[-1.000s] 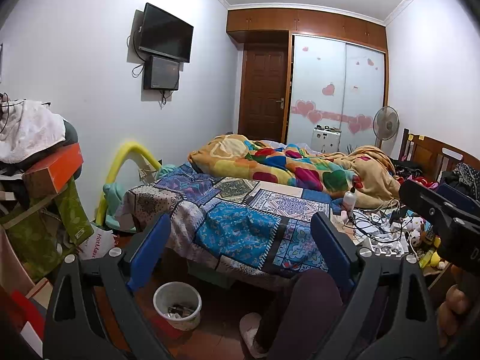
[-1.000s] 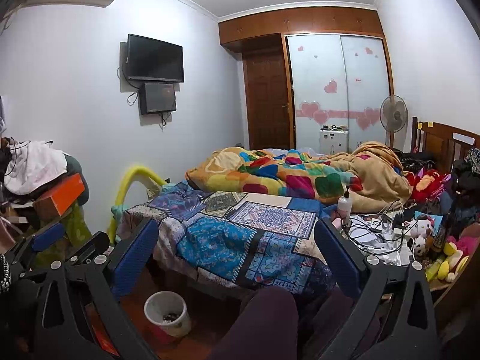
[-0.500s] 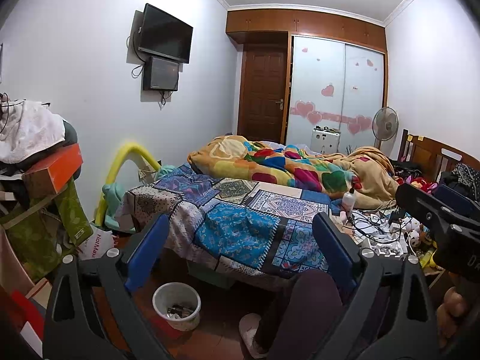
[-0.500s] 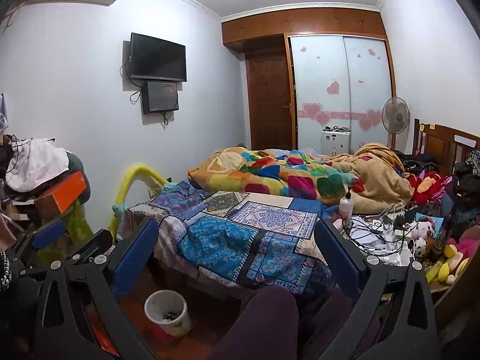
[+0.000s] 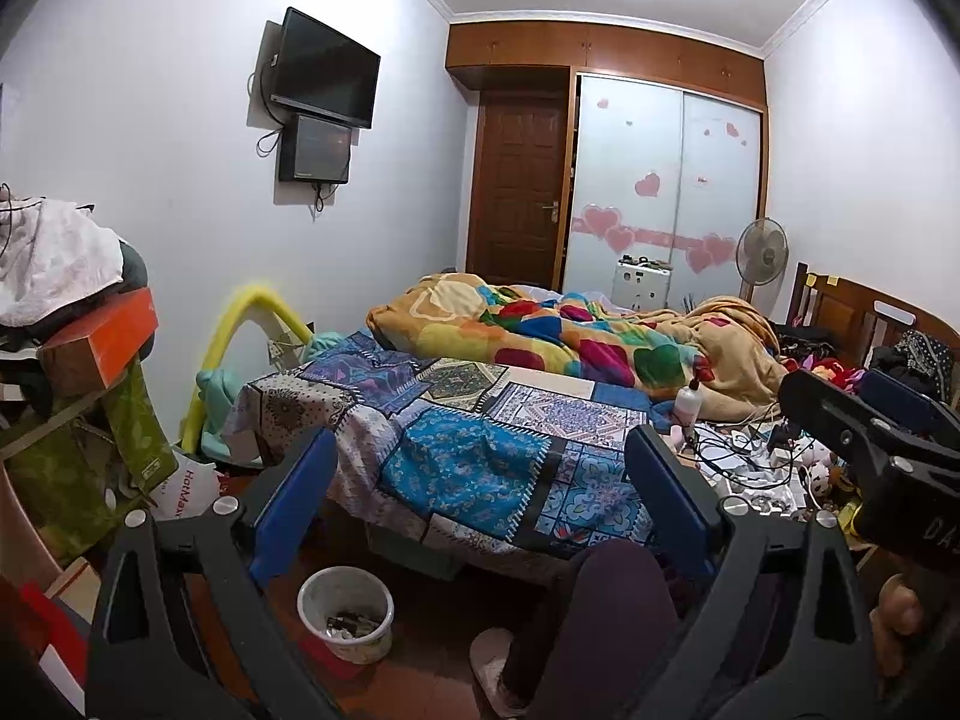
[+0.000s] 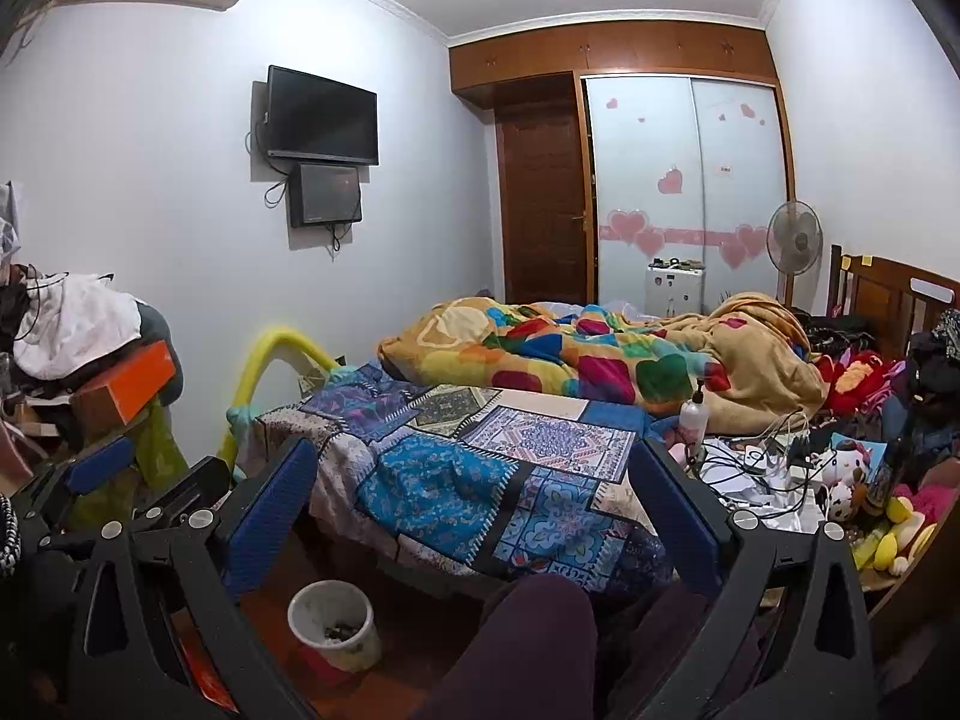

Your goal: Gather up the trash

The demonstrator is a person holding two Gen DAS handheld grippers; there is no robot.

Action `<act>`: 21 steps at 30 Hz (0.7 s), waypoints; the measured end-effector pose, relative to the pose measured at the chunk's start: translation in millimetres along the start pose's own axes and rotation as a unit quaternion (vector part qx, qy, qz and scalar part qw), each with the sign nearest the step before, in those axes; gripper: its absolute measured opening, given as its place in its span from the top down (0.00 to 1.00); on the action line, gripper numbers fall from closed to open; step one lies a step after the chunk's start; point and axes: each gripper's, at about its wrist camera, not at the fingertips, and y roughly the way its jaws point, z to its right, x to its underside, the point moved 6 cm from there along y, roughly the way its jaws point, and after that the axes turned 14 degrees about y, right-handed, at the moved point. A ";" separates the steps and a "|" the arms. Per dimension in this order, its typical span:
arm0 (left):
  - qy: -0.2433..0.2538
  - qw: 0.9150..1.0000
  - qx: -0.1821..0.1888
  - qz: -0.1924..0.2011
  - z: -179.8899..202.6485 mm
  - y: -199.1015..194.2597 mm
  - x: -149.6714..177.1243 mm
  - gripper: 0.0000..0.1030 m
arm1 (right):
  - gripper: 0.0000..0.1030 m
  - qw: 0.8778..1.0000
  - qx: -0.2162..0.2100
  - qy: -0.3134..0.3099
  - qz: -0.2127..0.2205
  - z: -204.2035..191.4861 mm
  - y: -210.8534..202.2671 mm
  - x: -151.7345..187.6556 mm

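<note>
Bin (image 5: 346, 612) of white plastic stands on the reddish floor at the foot of the bed (image 5: 480, 456), with scraps of trash in its bottom. Left gripper (image 5: 480, 498) and right gripper (image 6: 474, 504) both hang above it with jaws spread wide, gripping nothing. A person's dark trouser knee (image 6: 528, 636) shows between the fingers.

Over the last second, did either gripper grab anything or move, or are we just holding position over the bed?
Almost nothing changed. The right gripper drifted slightly toward the left, so it shows larger at the right edge of the left wrist view. Both it and the left gripper stayed open and empty. The white bin on the floor and the patchwork bedspread stayed put.
</note>
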 end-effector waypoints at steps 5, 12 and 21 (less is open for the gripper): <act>-0.005 1.000 0.006 0.004 -5.4 -1.2 -1.2 0.06 | 0.00 1.000 0.000 0.000 0.000 0.0 0.1 0.3; -0.003 1.000 0.004 0.007 -9.3 -2.8 -1.2 0.06 | 0.00 1.000 0.000 -0.001 0.000 -0.5 0.2 0.0; 0.003 1.000 0.011 0.004 -7.6 -1.0 3.3 0.06 | 0.00 1.000 -0.004 -0.001 -0.005 0.4 2.6 -1.7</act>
